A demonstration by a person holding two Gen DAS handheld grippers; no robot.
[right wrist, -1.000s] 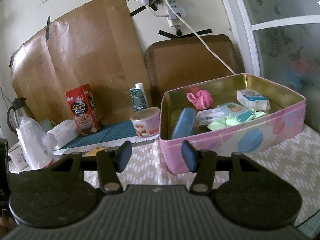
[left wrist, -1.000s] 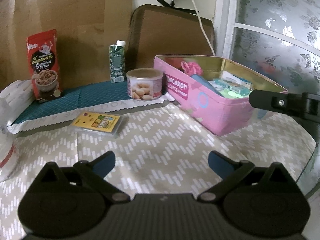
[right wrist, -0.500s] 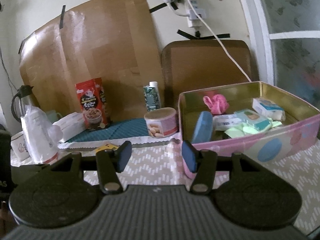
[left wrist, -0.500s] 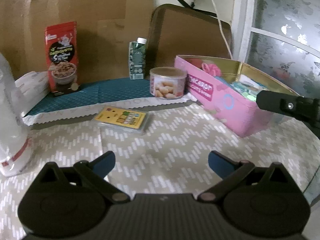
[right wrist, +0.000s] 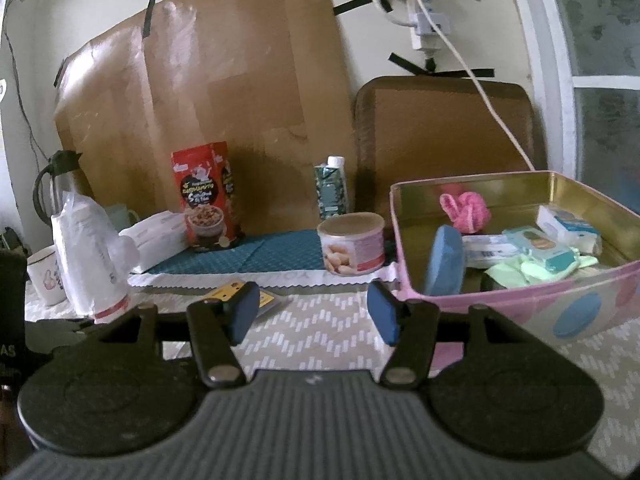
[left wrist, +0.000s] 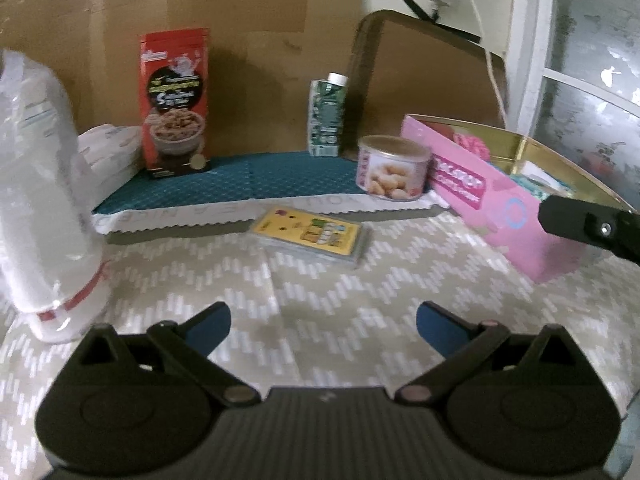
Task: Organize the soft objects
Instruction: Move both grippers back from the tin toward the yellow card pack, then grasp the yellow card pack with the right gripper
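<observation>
A pink tin box (right wrist: 520, 304) stands at the right and holds a pink knitted ball (right wrist: 466, 210), a blue sponge (right wrist: 444, 264), wipe packs (right wrist: 540, 246) and a green cloth (right wrist: 524, 272). It also shows in the left wrist view (left wrist: 480, 188). A yellow flat pack (left wrist: 310, 232) lies on the patterned cloth ahead of my left gripper (left wrist: 322, 324), which is open and empty. My right gripper (right wrist: 314, 312) is open and empty, just left of the tin. A plastic-wrapped white roll (left wrist: 36, 200) stands at the left.
A red cereal box (left wrist: 174, 104), a green carton (left wrist: 328, 114) and a nut can (left wrist: 394, 168) stand on a teal mat (left wrist: 240, 178) at the back. A white pack (right wrist: 156, 236), a mug (right wrist: 44, 280) and a jug (right wrist: 56, 184) are at the left. Cardboard (right wrist: 224, 100) covers the wall.
Both views have swung left: the tin has slid toward the right edge and the wrapped roll has come in at the left. Both grippers stay open.
</observation>
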